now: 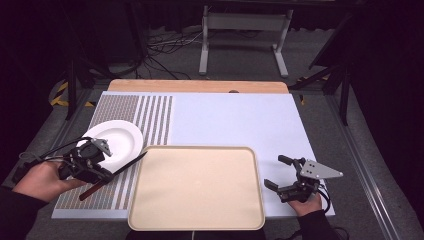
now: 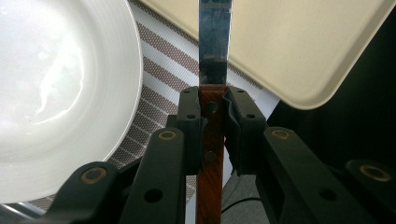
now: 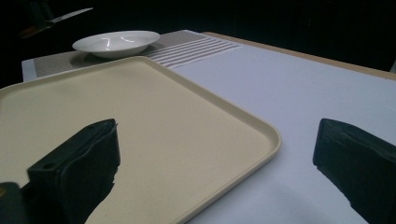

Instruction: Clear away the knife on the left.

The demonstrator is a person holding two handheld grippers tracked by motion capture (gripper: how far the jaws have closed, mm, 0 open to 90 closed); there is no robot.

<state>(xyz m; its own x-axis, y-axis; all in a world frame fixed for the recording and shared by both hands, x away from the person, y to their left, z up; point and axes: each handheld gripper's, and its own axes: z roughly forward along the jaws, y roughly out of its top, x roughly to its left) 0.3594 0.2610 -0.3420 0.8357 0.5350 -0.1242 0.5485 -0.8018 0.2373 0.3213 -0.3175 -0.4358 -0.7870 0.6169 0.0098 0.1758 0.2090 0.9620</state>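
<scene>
My left gripper (image 1: 102, 175) (image 2: 212, 112) is shut on the brown wooden handle of a knife (image 1: 117, 170) (image 2: 214, 56). It holds the knife above the striped mat, and the steel blade points toward the beige tray (image 1: 196, 187) (image 2: 289, 42) (image 3: 140, 121). A white plate (image 1: 116, 141) (image 2: 56, 93) (image 3: 116, 43) rests on the mat just beyond that gripper. At the tray's right edge, my right gripper (image 1: 277, 172) (image 3: 215, 158) stands open, its jaws wide apart with nothing between them. In the right gripper view the knife (image 3: 70, 15) appears small at the far left.
A striped placemat (image 1: 145, 117) (image 2: 163, 60) (image 3: 187, 46) covers the left part of the pale blue table top (image 1: 235, 120) (image 3: 303, 93). Beyond the table stand a white metal frame (image 1: 245, 35) and loose cables on the floor.
</scene>
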